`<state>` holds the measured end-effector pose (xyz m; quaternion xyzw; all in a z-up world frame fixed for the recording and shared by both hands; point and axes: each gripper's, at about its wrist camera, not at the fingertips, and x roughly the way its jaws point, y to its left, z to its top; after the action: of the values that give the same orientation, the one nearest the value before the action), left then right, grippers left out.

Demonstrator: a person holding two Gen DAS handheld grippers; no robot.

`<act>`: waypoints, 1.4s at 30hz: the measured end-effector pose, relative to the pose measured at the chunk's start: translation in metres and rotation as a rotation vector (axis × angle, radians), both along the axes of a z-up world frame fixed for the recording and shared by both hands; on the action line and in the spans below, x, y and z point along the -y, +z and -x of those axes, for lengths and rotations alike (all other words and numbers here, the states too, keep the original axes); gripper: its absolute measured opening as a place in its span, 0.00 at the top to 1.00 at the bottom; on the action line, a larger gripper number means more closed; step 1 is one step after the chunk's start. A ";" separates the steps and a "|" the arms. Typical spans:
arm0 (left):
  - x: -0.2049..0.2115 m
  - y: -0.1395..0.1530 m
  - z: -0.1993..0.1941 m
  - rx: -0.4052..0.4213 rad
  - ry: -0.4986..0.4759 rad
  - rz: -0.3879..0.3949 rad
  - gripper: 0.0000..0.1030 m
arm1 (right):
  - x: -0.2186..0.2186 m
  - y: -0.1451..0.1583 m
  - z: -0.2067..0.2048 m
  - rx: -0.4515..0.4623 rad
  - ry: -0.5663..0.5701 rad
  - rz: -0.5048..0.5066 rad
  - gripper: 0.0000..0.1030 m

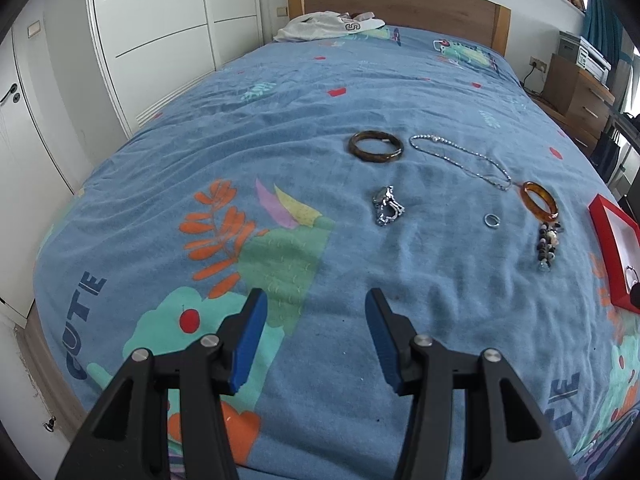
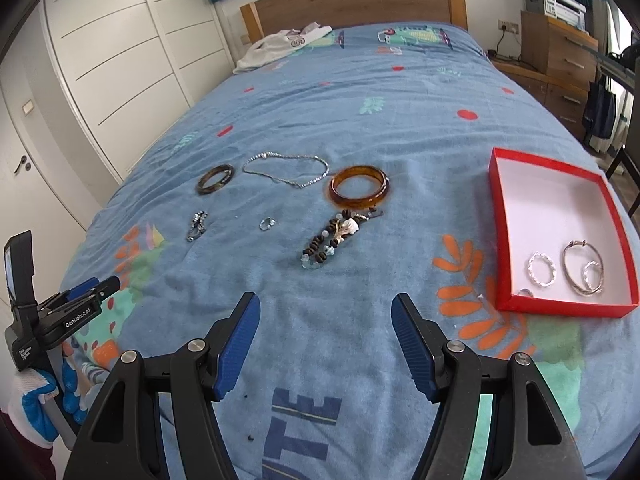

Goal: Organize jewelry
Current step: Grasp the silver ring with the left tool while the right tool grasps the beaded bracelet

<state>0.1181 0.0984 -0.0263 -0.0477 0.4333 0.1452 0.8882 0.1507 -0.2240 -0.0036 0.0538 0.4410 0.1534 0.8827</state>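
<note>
Jewelry lies on the blue bedspread. A dark brown bangle [image 1: 375, 146] [image 2: 215, 179], a silver chain necklace [image 1: 460, 159] [image 2: 286, 169], an amber bangle [image 1: 539, 201] [image 2: 359, 187], a silver bracelet [image 1: 387, 206] [image 2: 196, 225], a small ring [image 1: 491, 220] [image 2: 267, 223] and a beaded bracelet [image 1: 547, 246] [image 2: 334, 239] are spread out. A red box [image 2: 496, 240] [image 1: 600, 236] at the right holds three silver hoops [image 2: 542, 269]. My left gripper [image 1: 316, 340] is open and empty, short of the jewelry. My right gripper [image 2: 325, 346] is open and empty, before the beaded bracelet.
A white garment [image 1: 328, 26] [image 2: 280, 46] lies by the wooden headboard [image 1: 400, 0]. White wardrobe doors [image 1: 160, 40] stand left of the bed. A wooden dresser [image 2: 560, 52] with a printer stands at the right. The left gripper shows in the right wrist view [image 2: 96, 286].
</note>
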 end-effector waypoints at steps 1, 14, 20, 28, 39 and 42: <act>-0.002 -0.003 -0.004 -0.004 0.000 0.004 0.52 | -0.001 -0.004 -0.004 -0.008 -0.002 -0.003 0.35; -0.002 -0.025 -0.041 -0.024 -0.036 0.044 0.52 | -0.011 -0.034 -0.047 -0.055 -0.004 -0.021 0.35; 0.026 -0.031 -0.064 -0.015 -0.151 0.107 0.52 | -0.013 -0.046 -0.068 -0.077 -0.006 -0.060 0.35; 0.073 -0.038 -0.115 -0.011 -0.327 0.171 0.52 | -0.015 -0.064 -0.099 -0.104 0.001 -0.109 0.43; 0.115 -0.068 -0.173 -0.074 -0.465 0.155 0.53 | -0.014 -0.086 -0.139 -0.139 0.010 -0.167 0.46; 0.113 -0.073 -0.173 -0.065 -0.468 0.138 0.60 | -0.019 -0.092 -0.145 -0.142 0.028 -0.139 0.54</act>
<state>0.2912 -0.0150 -0.0995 -0.0019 0.4699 -0.0931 0.8778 0.2955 -0.2053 -0.0954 0.1196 0.4914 0.1916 0.8411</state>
